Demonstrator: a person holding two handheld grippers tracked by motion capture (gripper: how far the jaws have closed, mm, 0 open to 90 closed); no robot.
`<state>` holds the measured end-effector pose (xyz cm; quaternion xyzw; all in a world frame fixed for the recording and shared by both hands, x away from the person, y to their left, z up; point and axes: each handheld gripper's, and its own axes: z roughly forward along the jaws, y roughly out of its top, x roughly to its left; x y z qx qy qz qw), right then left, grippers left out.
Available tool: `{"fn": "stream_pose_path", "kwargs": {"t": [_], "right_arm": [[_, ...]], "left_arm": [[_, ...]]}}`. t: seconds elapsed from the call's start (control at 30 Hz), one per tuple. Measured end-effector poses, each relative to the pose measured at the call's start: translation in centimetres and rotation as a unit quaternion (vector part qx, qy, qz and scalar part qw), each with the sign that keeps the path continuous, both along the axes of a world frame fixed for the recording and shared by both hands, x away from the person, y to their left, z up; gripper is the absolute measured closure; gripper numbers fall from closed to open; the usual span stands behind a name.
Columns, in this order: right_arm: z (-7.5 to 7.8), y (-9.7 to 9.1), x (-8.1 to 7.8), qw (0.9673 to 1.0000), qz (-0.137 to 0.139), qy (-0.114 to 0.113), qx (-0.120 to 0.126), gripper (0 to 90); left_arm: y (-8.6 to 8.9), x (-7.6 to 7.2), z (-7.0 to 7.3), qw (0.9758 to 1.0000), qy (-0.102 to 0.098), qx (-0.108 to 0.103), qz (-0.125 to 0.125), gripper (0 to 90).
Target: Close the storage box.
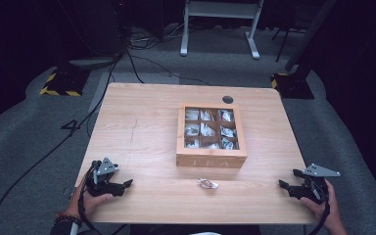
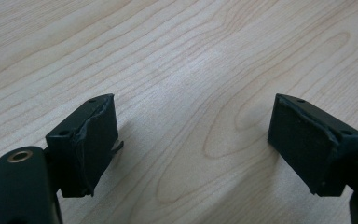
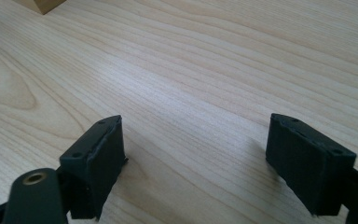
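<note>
Black jaws of the left gripper (image 1: 127, 184) and the right gripper (image 1: 284, 185) are standing released and empty, resting at the near corners of the table (image 1: 142, 127), seemingly readying a reach; the tea bag (image 1: 208, 183) is lying between them, just before the closed tea box (image 1: 211, 136).

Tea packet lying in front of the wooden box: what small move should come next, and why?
Probably the right gripper should ease inward toward the tea packet. The packet lies loose on the table, just in front of the closed tea box, between the two grippers. Both the right gripper and the left gripper rest near the table's front corners with jaws open and nothing between them.
</note>
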<state>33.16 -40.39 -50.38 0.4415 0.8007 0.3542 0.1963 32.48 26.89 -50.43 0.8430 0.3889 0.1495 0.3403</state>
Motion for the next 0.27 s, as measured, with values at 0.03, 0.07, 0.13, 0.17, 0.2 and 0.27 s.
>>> {"fn": "stream_pose_path", "kwargs": {"t": [0.03, 0.07, 0.13, 0.17, 0.2, 0.27], "right_arm": [[0.0, 0.0, 0.0, 1.0, 0.0, 0.0, 0.0, 19.4], [0.0, 0.0, 0.0, 1.0, 0.0, 0.0, 0.0, 19.4], [0.0, 0.0, 0.0, 1.0, 0.0, 0.0, 0.0, 19.4], [0.0, 0.0, 0.0, 1.0, 0.0, 0.0, 0.0, 19.4], [0.0, 0.0, 0.0, 1.0, 0.0, 0.0, 0.0, 19.4], [0.0, 0.0, 0.0, 1.0, 0.0, 0.0, 0.0, 19.4]], "left_arm": [[0.0, 0.01, 0.0, 1.0, -0.001, 0.0, 0.0, 16.2], [0.0, 0.02, -0.01, 1.0, 0.0, 0.0, 0.0, 16.3], [0.01, 0.03, 0.0, 1.0, 0.0, 0.0, 0.001, 16.3], [0.0, 0.02, -0.01, 1.0, 0.0, 0.0, 0.002, 16.3], [0.01, 0.03, -0.01, 1.0, 0.0, 0.0, 0.002, 16.3], [0.01, 0.03, 0.0, 1.0, 0.0, 0.0, 0.003, 16.3]]}}
